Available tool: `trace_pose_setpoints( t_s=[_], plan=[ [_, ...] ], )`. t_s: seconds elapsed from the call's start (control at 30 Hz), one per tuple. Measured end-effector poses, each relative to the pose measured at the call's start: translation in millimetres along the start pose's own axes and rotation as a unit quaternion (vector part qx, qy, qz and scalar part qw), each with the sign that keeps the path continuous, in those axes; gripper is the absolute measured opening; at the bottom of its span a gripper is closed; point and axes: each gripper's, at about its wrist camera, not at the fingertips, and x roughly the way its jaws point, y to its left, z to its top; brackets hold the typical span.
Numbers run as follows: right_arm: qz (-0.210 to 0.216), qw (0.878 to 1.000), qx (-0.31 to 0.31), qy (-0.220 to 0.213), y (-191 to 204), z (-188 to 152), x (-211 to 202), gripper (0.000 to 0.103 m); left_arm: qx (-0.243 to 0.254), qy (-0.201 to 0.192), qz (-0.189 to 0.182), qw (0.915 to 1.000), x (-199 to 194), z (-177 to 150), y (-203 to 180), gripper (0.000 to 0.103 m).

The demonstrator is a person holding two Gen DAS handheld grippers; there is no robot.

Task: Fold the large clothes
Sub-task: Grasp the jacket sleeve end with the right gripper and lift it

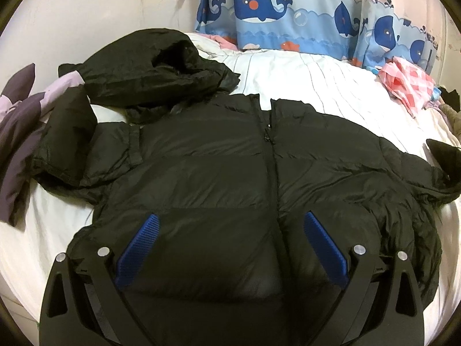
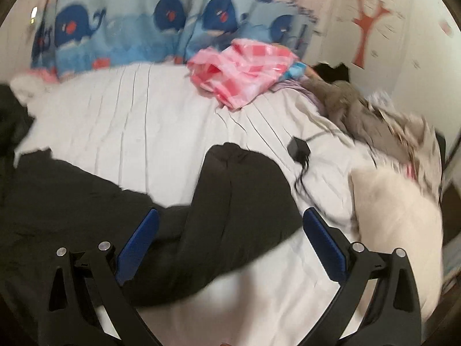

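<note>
Jaws spread wide and empty, the left gripper (image 1: pixel 230 242) hangs over the lower front of a black puffer jacket (image 1: pixel 219 167), which lies zipped and front-up on a white bedsheet (image 1: pixel 311 83), hood (image 1: pixel 161 63) crumpled toward the wall. From the right wrist, blurred, the right gripper (image 2: pixel 230 239) is equally wide apart, holding nothing, above the jacket's sleeve (image 2: pixel 230 201); a pink checked cloth (image 2: pixel 242 69) lies farther back near the whale-print curtain (image 2: pixel 144 28).
</note>
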Motion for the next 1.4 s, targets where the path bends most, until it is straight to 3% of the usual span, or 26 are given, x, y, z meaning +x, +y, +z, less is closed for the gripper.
trace_pose_setpoints(
  t_s=[0.1,0.17,0.2,0.23,0.27,0.3,0.4,0.47,0.6,0.77,0.8,0.87,0.9,0.97,1.07,1.13,1.2,1.27,1.33,1.37,1.4],
  plan=[
    [-0.048,0.995,-0.078,0.04,20,16,51,0.096,0.007,-0.002,0.003,1.0,4,0,-2,0.096],
    [-0.103,0.982,-0.118,0.11,19,7,104,0.096,0.011,-0.004,0.001,0.9999,4,1,-5,0.096],
    [-0.125,0.979,-0.096,0.132,2,3,120,0.096,0.012,-0.004,0.001,0.9999,3,1,-5,0.096],
    [-0.13,0.981,-0.016,0.141,-33,-1,122,0.096,0.011,-0.007,-0.001,0.9999,3,1,-5,0.096],
    [-0.112,0.981,0.082,0.132,-72,-9,113,0.096,0.01,-0.008,-0.003,0.9999,2,2,-4,0.096],
    [-0.092,0.971,0.186,0.12,-116,-26,99,0.096,0.009,-0.012,-0.005,0.9999,1,1,-3,0.096],
    [-0.045,0.944,0.308,0.107,-181,-71,72,0.096,0.002,-0.014,-0.013,0.9998,1,2,0,0.096],
    [-0.001,0.934,0.343,0.096,-201,-88,60,0.096,-0.003,-0.011,-0.018,0.9998,2,2,2,0.096],
    [0.078,0.941,0.311,0.112,-189,-77,56,0.096,-0.01,-0.006,-0.023,0.9997,4,3,2,0.096],
    [0.096,0.923,0.346,0.14,-175,-74,82,0.096,-0.006,-0.004,-0.026,0.9996,7,1,-1,0.096],
    [0.109,0.916,0.362,0.137,-179,-79,90,0.094,-0.006,-0.003,-0.027,0.9996,7,1,-1,0.096],
    [0.175,0.895,0.382,0.148,-180,-83,108,0.047,-0.001,-0.002,-0.02,0.9998,8,1,-2,0.096],
    [0.2,0.886,0.386,0.158,-177,-78,113,0.04,-0.003,-0.002,-0.022,0.9997,8,1,-2,0.096],
    [0.215,0.897,0.358,0.143,-168,-55,109,0.02,-0.013,-0.002,-0.032,0.9994,9,2,-1,0.096],
    [0.279,0.891,0.352,0.064,-163,3,81,0.011,-0.032,-0.002,-0.056,0.9979,8,5,3,0.096],
    [0.346,0.868,0.355,-0.041,-173,57,42,0.01,-0.061,-0.015,-0.085,0.9944,1,10,12,0.096],
    [0.383,0.848,0.345,-0.126,-181,95,8,0.01,-0.096,-0.03,-0.115,0.9882,-6,14,21,0.096],
    [0.402,0.82,0.344,-0.221,-193,120,-19,0.009,-0.138,-0.033,-0.157,0.9774,-8,16,31,0.096],
    [0.373,0.814,0.375,-0.239,-208,118,-3,0.009,-0.156,-0.02,-0.178,0.9714,-2,15,34,0.096],
    [0.35,0.816,0.41,-0.209,-216,107,27,0.01,-0.159,-0.01,-0.182,0.9703,4,13,33,0.096],
    [0.315,0.823,0.449,-0.148,-222,89,64,0.013,-0.158,-0.003,-0.182,0.9706,8,12,31,0.096]
  ],
)
